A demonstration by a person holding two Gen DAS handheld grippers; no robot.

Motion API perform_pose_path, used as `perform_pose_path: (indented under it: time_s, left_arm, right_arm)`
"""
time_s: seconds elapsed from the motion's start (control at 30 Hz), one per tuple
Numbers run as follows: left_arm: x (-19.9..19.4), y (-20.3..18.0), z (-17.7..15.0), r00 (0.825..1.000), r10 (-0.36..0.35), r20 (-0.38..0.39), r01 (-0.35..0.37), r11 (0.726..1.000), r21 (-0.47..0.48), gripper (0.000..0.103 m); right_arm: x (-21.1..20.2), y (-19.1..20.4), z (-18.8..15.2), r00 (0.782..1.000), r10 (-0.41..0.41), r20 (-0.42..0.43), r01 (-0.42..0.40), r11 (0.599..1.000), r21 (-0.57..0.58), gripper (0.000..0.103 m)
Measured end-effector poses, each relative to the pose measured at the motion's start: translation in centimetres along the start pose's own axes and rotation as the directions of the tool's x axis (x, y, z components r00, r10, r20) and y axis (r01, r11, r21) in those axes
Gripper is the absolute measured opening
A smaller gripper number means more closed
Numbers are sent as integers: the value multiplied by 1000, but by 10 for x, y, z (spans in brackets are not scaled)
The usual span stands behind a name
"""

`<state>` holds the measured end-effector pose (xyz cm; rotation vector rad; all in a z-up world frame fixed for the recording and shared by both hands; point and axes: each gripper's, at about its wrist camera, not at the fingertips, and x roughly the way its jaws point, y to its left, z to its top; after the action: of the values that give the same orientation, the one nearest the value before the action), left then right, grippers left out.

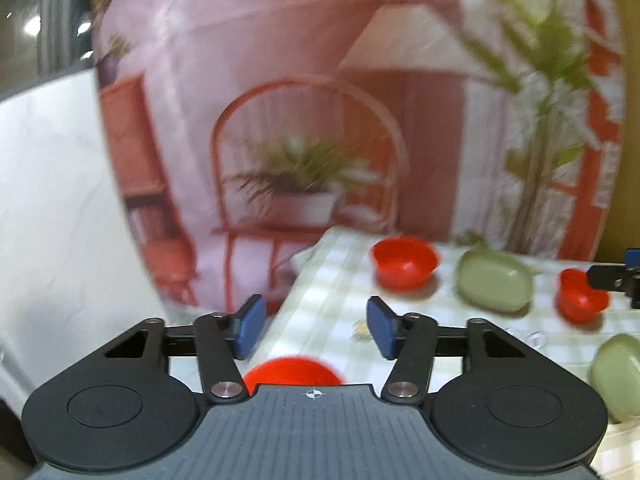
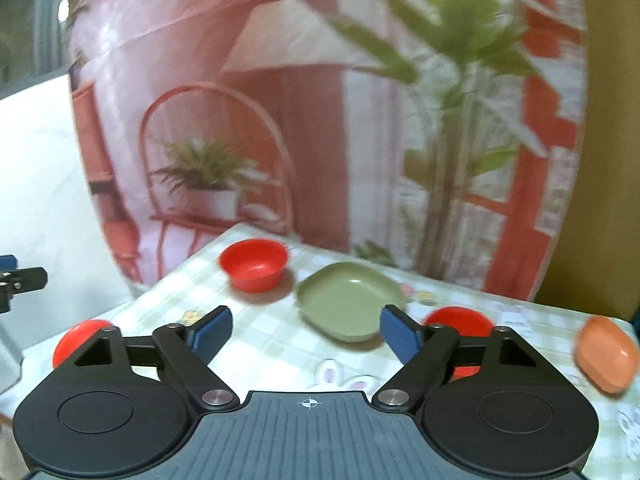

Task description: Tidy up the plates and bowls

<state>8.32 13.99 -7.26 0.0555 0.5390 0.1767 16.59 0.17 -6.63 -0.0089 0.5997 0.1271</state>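
Bench [image 2: 260, 332], checked cloth, left to right in the right wrist view:
- red bowl at the near left edge [image 2: 80, 338]
- red bowl at the back [image 2: 254, 265]
- green plate [image 2: 348, 300]
- red bowl behind the right finger [image 2: 460, 320]
- orange plate, far right [image 2: 606, 354]

Left gripper [image 1: 316, 328]: fingers apart, nothing between. Right gripper [image 2: 306, 336]: fingers apart, nothing between.

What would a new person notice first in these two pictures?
Probably the bright red bowls: one at the far left of the checked tablecloth, another half hidden behind the right tongs. Between them lies a green plate, and an orange dish sits at the right edge. Both tongs, the left too, are open and empty.
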Motion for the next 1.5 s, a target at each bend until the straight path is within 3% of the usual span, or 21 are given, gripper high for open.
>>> perform_pose_path:
  time_s: [0.37,0.57,1.0,1.2,1.27,1.47,1.5]
  left_arm:
    - [44,66,-17,991,88,-102,-98,990,-101,55]
    - [63,70,-34,985,83,-152,-99,990,-99,55]
    - [103,76,-74,962,38,-272,-92,977,-191,54]
    - [111,80,-87,948,15,-319,-91,970,-224,36]
    - [112,79,-90,947,7,-323,-87,968,-235,22]
    - [112,70,-92,948,25,-318,-101,969,-224,12]
    - [111,68,-90,947,33,-319,-107,971,-216,12]
  right_arm:
    - [76,61,5,986,139,-95,-147,986,-78,57]
    - [103,80,-3,964,214,-157,-225,973,-54,54]
    - [147,141,-23,905,330,-269,-363,928,-86,44]
    - [164,159,-34,873,369,-319,-411,908,-77,38]
    - [168,162,-38,863,376,-336,-421,905,-68,32]
    - [172,163,-45,835,423,-352,-462,886,-30,10]
    - [171,163,-46,837,419,-352,-458,889,-32,10]
